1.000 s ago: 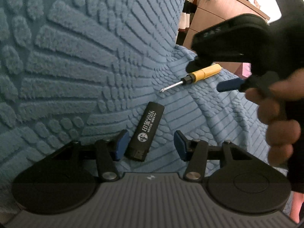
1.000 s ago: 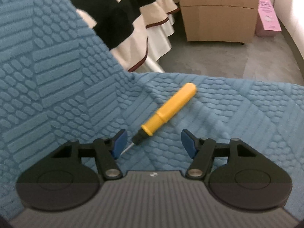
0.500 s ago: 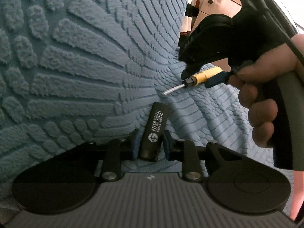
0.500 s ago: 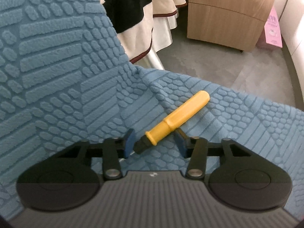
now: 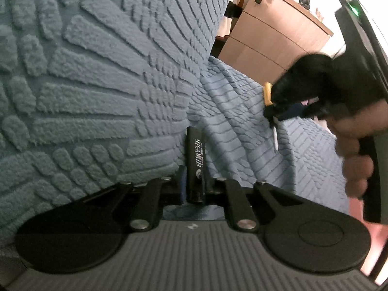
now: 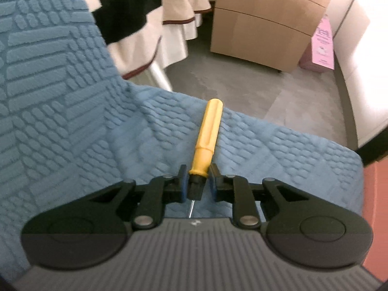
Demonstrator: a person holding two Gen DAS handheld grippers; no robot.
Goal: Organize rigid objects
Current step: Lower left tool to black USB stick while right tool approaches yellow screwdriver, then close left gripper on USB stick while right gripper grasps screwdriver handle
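Observation:
My left gripper (image 5: 195, 186) is shut on a black USB stick (image 5: 197, 155) with white lettering, held above the blue textured cloth (image 5: 97, 97). My right gripper (image 6: 197, 184) is shut on a yellow-handled screwdriver (image 6: 208, 133) at its black collar; the handle points away and the thin metal shaft points back under the gripper. In the left wrist view the right gripper (image 5: 278, 114) is at the right, held by a hand, with the screwdriver (image 5: 267, 94) lifted and its shaft hanging down.
The blue cloth (image 6: 60, 121) covers the work surface and folds upward at the left. A wooden drawer cabinet (image 6: 264, 24) stands on the grey floor beyond the cloth edge. A black and cream ruffled fabric (image 6: 145, 19) hangs nearby. A pink box (image 6: 320, 46) stands by the wall.
Both grippers closed from open: the left onto the USB stick, the right onto the screwdriver. Both objects are now lifted off the cloth and turned in line with the fingers.

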